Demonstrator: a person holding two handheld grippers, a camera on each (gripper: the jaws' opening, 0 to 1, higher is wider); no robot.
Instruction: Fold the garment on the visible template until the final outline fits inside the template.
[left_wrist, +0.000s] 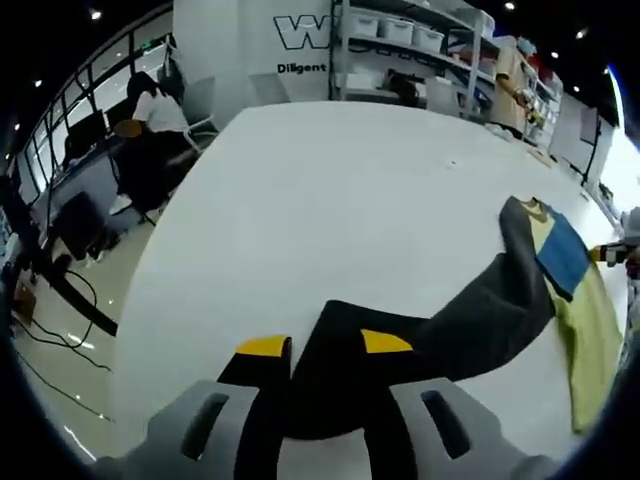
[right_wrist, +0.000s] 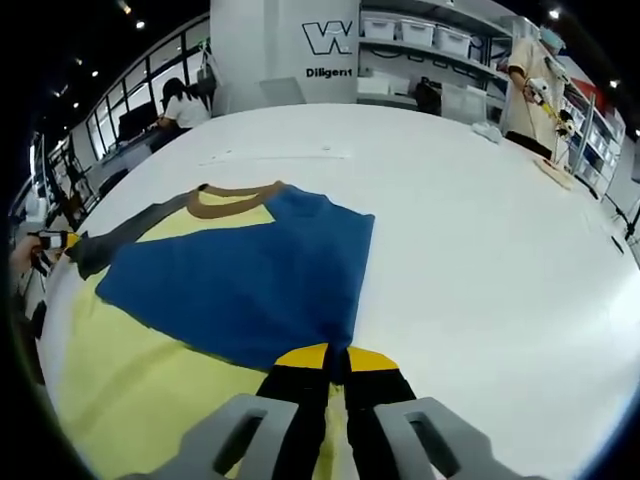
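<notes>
Left gripper view: left tool (left_wrist: 325, 346) clamped on dark grey sleeve (left_wrist: 480, 315) of garment (left_wrist: 575, 300), sleeve stretched across white tabletop (left_wrist: 330, 190) toward yellow-and-blue body at right. Right gripper view: garment spread flat on tabletop at left, brown collar (right_wrist: 232, 200) far side; right tool (right_wrist: 336, 357) closed on garment's near edge, at blue panel (right_wrist: 250, 280) corner.

The garment (right_wrist: 230, 290) runs out of the right gripper view at the bottom left, its hem unseen there. In the left gripper view the left gripper (left_wrist: 325, 345) covers the end of the dark sleeve (left_wrist: 480, 320). The wall lettering (right_wrist: 328, 72) is cut short. Shelf bins (left_wrist: 400, 30) are too small to read.
</notes>
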